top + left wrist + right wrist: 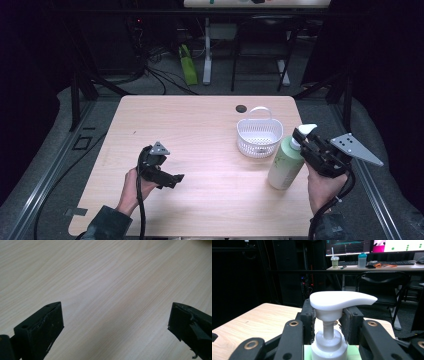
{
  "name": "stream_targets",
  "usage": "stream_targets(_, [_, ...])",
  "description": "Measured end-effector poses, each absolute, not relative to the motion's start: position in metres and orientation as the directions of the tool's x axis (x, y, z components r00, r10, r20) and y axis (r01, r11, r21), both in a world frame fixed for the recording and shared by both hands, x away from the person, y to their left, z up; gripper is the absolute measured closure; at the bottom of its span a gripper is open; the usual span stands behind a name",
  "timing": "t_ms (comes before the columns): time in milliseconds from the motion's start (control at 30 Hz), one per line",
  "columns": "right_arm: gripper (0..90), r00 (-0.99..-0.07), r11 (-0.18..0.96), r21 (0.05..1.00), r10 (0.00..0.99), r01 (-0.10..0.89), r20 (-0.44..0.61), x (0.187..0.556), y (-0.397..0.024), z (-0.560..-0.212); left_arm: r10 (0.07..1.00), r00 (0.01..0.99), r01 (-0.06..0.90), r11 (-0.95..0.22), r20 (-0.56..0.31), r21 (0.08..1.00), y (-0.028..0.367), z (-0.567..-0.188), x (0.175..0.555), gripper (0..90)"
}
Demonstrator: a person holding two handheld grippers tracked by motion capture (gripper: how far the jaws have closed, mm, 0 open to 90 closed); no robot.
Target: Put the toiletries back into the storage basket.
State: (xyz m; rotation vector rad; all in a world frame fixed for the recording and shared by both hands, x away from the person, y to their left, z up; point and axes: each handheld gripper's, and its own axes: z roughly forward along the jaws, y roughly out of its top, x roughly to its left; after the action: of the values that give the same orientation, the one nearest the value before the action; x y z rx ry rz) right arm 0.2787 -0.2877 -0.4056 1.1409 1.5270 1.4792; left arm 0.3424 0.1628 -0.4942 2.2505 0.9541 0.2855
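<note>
A pale green pump bottle [285, 165] with a white pump head [342, 300] is at the right side of the wooden table [200, 130], leaning slightly. My right gripper [302, 139] is shut on the bottle's neck just under the pump head, with a black jaw on each side of the white collar [329, 339]. My left gripper [172, 180] is low over bare wood at the front left. It is open [115, 322], with nothing between its fingers [47, 327].
A white perforated basket [259, 124] with a handle stands just left of and behind the bottle. A small dark round hole [241, 108] is in the tabletop behind it. Beyond the table are a chair [384, 287], cables and a desk with monitors.
</note>
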Motion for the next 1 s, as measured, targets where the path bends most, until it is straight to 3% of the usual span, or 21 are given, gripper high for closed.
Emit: stream_targets(1000, [66.7, -0.369, -0.031, 0.994, 0.927, 0.106, 0.068, 0.277, -0.293, -0.384, 0.707, 0.707, 0.551, -0.523, -0.03, 0.65, 0.162, -0.495, 0.342, 0.0])
